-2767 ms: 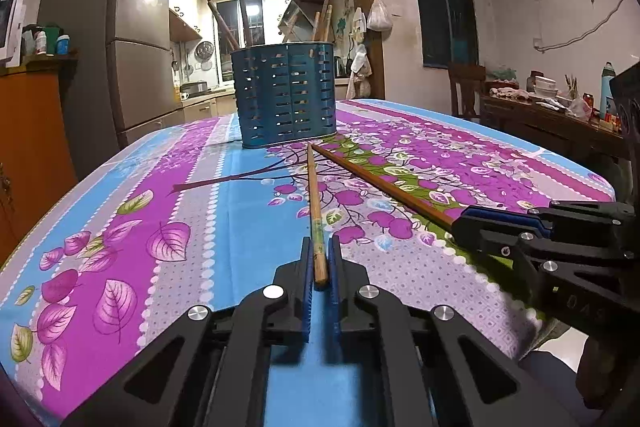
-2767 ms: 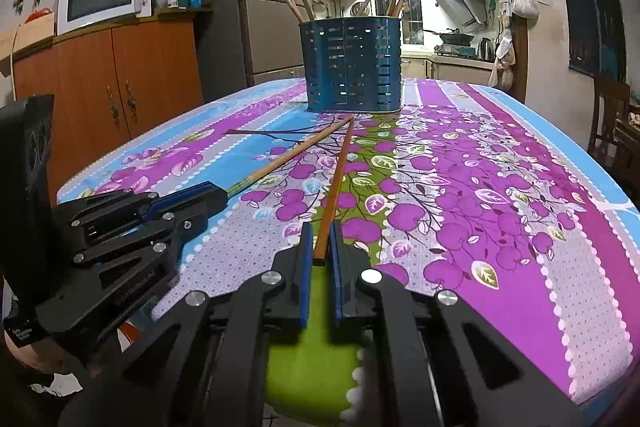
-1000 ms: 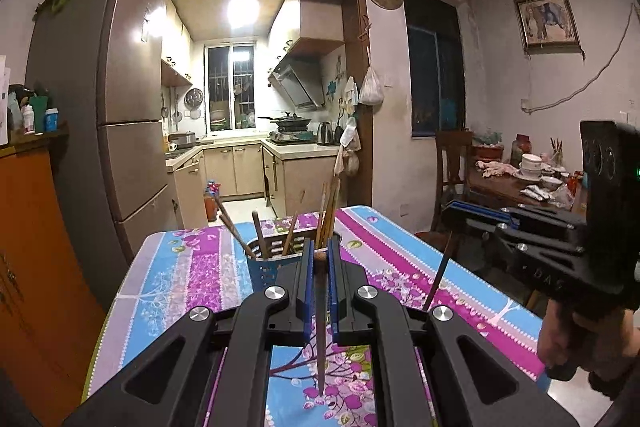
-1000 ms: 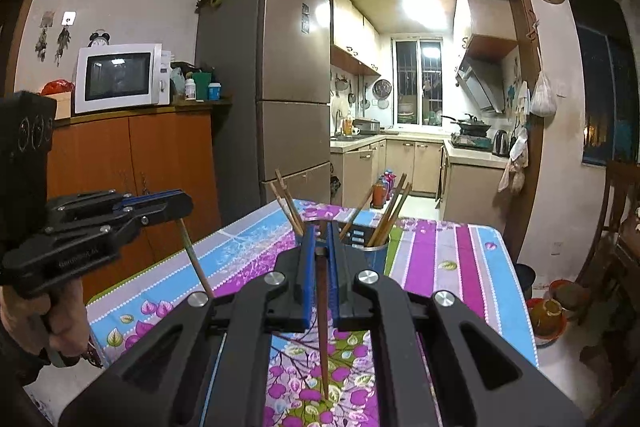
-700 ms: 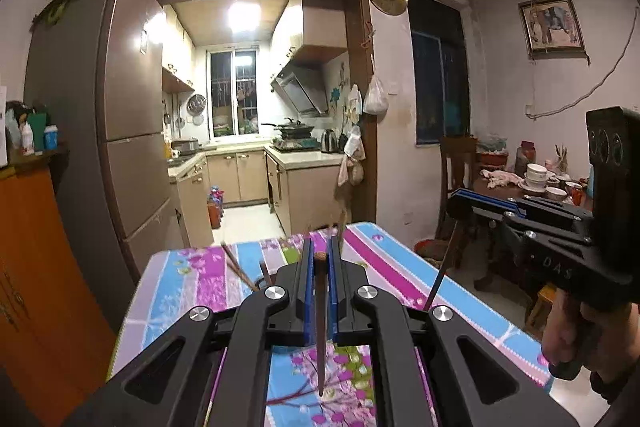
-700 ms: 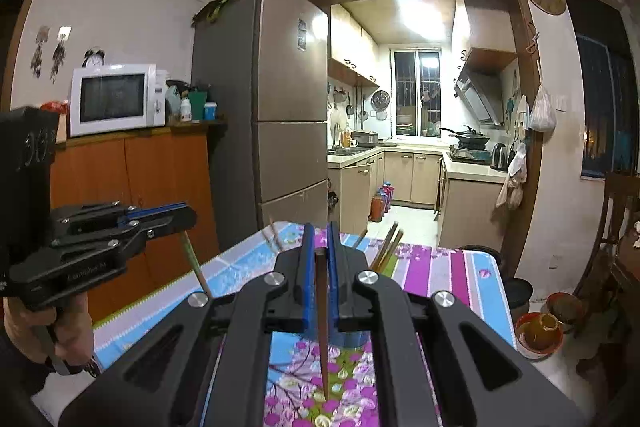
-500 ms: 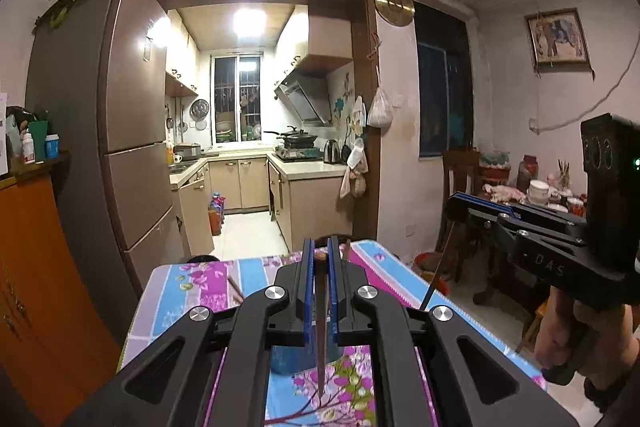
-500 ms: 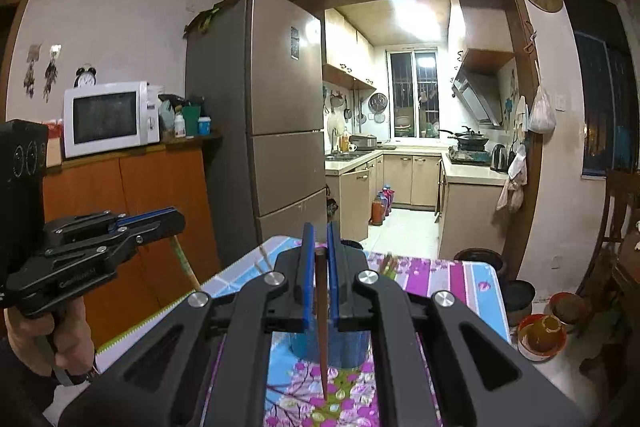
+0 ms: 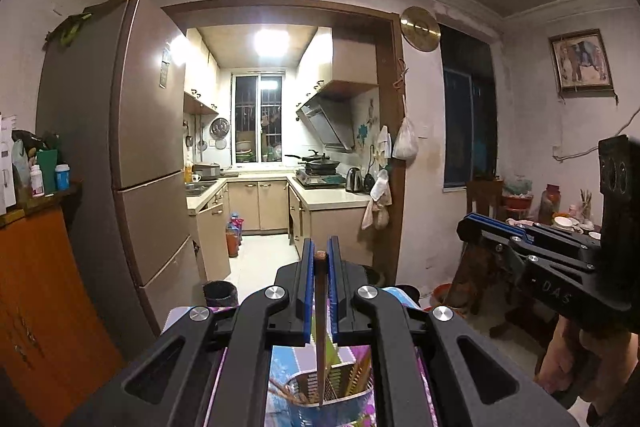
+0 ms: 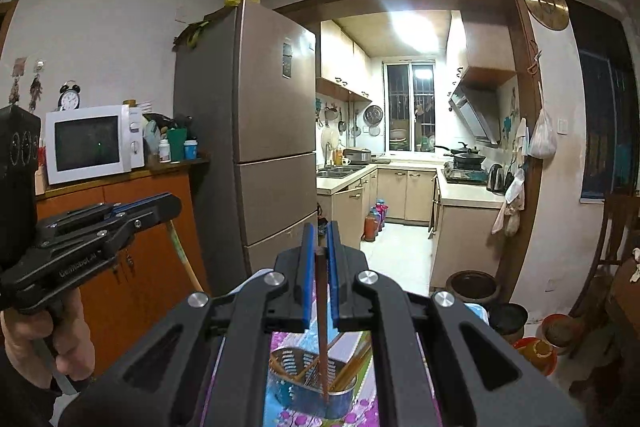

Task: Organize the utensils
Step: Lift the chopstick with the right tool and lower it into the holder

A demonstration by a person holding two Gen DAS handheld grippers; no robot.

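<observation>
My left gripper (image 9: 320,259) is shut on a wooden chopstick (image 9: 321,327) that hangs straight down, its tip over the blue slotted utensil holder (image 9: 340,385) below. My right gripper (image 10: 319,251) is shut on a second chopstick (image 10: 322,327), also pointing down, with its tip over the holder (image 10: 308,379), where several chopsticks stand. Each gripper also shows in the other's view: the right one (image 9: 466,225) and the left one (image 10: 172,205), with its chopstick (image 10: 184,259) hanging beneath.
The holder stands on a table with a purple and blue floral cloth (image 10: 360,415). A refrigerator (image 10: 256,147) and an orange cabinet (image 10: 140,247) with a microwave (image 10: 92,143) are on the left. A kitchen doorway lies ahead, and a chair and side table (image 9: 520,219) stand at the right.
Both grippers have risen and moved forward over the holder, each carrying its chopstick turned vertical. The table has dropped to the bottom of both views.
</observation>
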